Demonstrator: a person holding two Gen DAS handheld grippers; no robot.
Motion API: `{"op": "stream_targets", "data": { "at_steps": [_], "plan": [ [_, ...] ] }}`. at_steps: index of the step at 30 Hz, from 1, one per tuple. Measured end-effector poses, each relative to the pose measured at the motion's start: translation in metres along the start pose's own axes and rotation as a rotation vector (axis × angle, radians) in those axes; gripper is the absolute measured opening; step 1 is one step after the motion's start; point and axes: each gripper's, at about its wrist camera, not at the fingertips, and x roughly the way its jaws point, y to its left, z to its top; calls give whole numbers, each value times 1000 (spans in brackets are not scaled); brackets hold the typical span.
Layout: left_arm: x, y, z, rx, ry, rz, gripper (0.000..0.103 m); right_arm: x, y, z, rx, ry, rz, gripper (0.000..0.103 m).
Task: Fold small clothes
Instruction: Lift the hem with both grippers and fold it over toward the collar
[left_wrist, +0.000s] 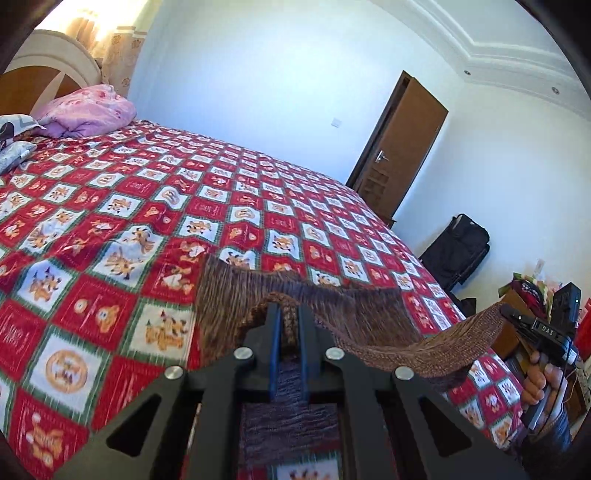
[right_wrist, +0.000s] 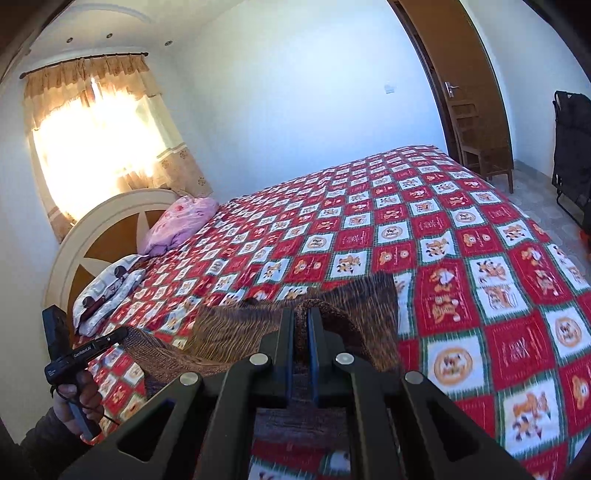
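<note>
You have the brown knitted garment (left_wrist: 258, 295) lifted just above the bed (left_wrist: 110, 206), left tongs (left_wrist: 289, 321) and right tongs (right_wrist: 301, 325) each clenched on its near edge, so next carry that edge forward to fold it.

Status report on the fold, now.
Left gripper shut on brown knit garment. Right gripper shut on its other edge. Garment lifted, stretched between them above red patterned bedspread. Nothing in the way there.
</note>
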Motion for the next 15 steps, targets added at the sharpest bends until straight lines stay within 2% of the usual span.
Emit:
{"op": "stream_targets", "data": {
  "at_steps": [8, 15],
  "plan": [
    [49, 13, 25, -23, 25, 20, 9, 63, -17, 30, 24, 37, -52, 6],
    [102, 33, 36, -52, 77, 69, 9, 132, -49, 41, 49, 115, -134, 6]
  ]
}}
